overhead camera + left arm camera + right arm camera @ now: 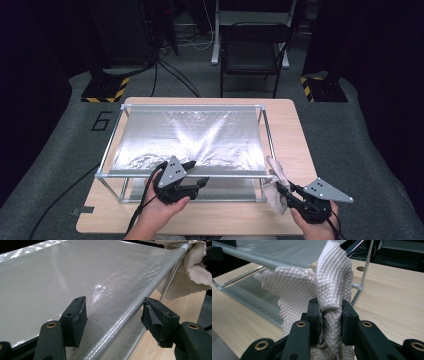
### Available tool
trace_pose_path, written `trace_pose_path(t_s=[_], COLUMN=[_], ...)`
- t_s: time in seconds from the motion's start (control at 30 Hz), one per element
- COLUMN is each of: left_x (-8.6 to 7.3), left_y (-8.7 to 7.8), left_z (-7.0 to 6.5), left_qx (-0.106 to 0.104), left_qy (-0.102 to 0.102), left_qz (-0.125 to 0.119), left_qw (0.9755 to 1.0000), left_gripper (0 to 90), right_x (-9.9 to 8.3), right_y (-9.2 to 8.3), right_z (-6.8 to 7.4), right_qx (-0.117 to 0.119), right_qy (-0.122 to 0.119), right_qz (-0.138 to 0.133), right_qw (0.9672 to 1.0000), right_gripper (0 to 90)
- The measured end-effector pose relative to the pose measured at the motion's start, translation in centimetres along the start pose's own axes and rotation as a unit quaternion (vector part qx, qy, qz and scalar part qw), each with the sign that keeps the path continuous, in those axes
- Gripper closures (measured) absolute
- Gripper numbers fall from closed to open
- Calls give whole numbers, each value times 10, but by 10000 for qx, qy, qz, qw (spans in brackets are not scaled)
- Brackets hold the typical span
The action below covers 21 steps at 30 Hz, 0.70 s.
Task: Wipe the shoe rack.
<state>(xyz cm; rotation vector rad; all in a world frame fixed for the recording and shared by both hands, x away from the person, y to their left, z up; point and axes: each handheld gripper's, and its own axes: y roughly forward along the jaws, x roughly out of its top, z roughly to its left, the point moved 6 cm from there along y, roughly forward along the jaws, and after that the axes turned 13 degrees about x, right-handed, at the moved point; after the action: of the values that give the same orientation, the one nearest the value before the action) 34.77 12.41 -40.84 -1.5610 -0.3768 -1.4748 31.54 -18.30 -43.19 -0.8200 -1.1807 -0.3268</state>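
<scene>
Gripping cloth (332, 290), right jaws narrow

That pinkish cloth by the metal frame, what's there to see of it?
The cloth is pale pinkish beige with a quilted diamond weave and wavy edges. It is soft and crumpled, draped over the near right corner of the frame, hanging toward the table. The right gripper pinches a bunched fold of it.
</scene>
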Motion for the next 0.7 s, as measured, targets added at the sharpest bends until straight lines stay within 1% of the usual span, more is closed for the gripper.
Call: trace_pose_path(t_s=[0.07,0.2,0.23,0.27,0.37,0.43,0.47,0.5,0.53,0.7], left_x=[0,0,0,0,0,0,0,0,0,0], left_y=[0,0,0,0,0,0,0,0,0,0], left_z=[0,0,0,0,0,0,0,0,0,0], left_qx=[-19,2,2,6,7,5,0,4,24,3], left_qy=[-19,-3,-3,-3,2,3,22,10,13,3], left_qz=[10,-6,-6,-14,-19,-16,-15,-17,-38,-18], left_qw=[10000,10000,10000,10000,10000,10000,10000,10000,10000,10000], left_gripper=[365,365,365,366,365,366,366,366,366,365], right_x=[-2,-6,-6,-6,-7,-10,-15,-15,-21,-29], right_y=[4,10,10,12,13,16,20,20,23,27], right_z=[0,1,1,1,1,0,0,0,-2,-3], right_qx=[33,17,17,-27,-41,-63,-83,-83,-130,-102], right_qy=[0,-30,-30,23,32,27,22,22,22,111], right_qz=[51,111,111,65,54,81,159,159,195,176], right_qw=[10000,9999,9999,10000,10000,9999,9998,9998,9997,9997], right_gripper=[726,722,722,719,713,701,720,720,728,743])
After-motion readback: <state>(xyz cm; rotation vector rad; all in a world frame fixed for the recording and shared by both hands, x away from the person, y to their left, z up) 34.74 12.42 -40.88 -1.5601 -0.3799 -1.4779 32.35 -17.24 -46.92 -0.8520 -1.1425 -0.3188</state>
